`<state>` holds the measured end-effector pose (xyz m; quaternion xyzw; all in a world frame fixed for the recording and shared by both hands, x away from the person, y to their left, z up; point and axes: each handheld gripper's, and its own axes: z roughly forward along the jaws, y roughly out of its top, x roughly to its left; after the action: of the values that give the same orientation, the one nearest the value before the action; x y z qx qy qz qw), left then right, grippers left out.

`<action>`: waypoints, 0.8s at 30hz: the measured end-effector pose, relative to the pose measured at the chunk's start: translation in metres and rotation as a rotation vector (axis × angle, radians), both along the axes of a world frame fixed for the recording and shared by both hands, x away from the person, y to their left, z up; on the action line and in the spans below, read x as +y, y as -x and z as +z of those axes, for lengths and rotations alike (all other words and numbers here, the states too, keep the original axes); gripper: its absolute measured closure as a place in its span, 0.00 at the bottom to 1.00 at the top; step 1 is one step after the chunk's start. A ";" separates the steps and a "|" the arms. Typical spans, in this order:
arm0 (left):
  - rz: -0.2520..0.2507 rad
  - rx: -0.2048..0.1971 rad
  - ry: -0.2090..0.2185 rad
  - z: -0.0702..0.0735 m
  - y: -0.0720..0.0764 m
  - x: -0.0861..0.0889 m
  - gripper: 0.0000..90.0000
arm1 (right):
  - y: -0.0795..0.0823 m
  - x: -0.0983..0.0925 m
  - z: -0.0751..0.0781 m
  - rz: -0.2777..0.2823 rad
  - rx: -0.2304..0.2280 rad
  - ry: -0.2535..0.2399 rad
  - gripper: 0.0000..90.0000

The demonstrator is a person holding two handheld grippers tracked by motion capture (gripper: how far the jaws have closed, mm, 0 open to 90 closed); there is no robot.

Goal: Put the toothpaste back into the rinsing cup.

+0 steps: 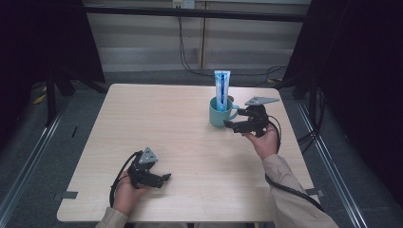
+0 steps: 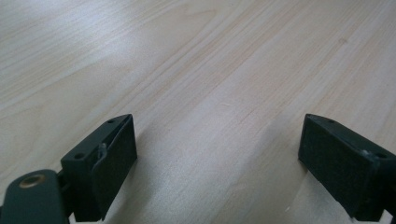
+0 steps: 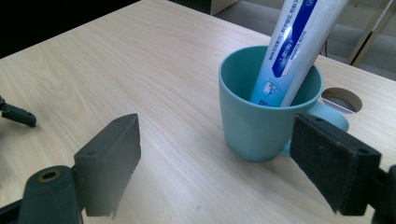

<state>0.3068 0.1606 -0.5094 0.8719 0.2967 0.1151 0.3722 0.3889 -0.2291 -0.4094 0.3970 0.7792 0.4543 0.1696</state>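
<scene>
The table [image 1: 190, 142] is a pale wood top with dark floor around it and two hands reaching in from its near edge. On its far right part stands a teal mug [image 1: 220, 113], upright, its handle turned to the right. A blue and white toothpaste tube [image 1: 221, 89] stands inside the mug, leaning on the rim and sticking well above it; in the right gripper view the tube [image 3: 289, 51] tilts toward the upper right over the mug [image 3: 261, 116].

The right hand-held gripper [image 1: 231, 124] sits just to the right of the mug, pointing at it. Its jaws are spread wide and pinch nothing [image 3: 224, 163], the right jaw close beside the mug's handle; whether it touches cannot be told.

The left hand-held gripper [image 1: 165, 178] lies low over the near left part of the table, well apart from the mug. Its jaws are also spread wide [image 2: 219, 158], with bare wood between them.
</scene>
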 end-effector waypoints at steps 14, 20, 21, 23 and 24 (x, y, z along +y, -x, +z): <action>-0.002 -0.001 -0.005 0.000 0.000 0.000 0.11 | 0.018 -0.008 -0.007 0.037 0.011 0.005 0.18; -0.002 0.000 -0.005 0.000 0.000 -0.001 0.11 | 0.024 -0.012 -0.009 0.042 0.012 0.012 0.18; -0.003 0.000 -0.007 0.000 0.000 -0.001 0.11 | 0.026 -0.012 -0.009 0.046 0.011 0.015 0.18; -0.002 -0.005 -0.012 0.000 -0.001 -0.001 0.10 | 0.028 -0.013 -0.010 0.046 0.007 0.021 0.18; -0.003 -0.006 -0.012 0.000 -0.001 -0.001 0.10 | 0.029 -0.013 -0.010 0.046 0.004 0.028 0.18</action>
<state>0.3075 0.1599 -0.5091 0.8742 0.2937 0.1189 0.3680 0.3595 -0.2418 -0.4194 0.3773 0.7947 0.4467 0.1631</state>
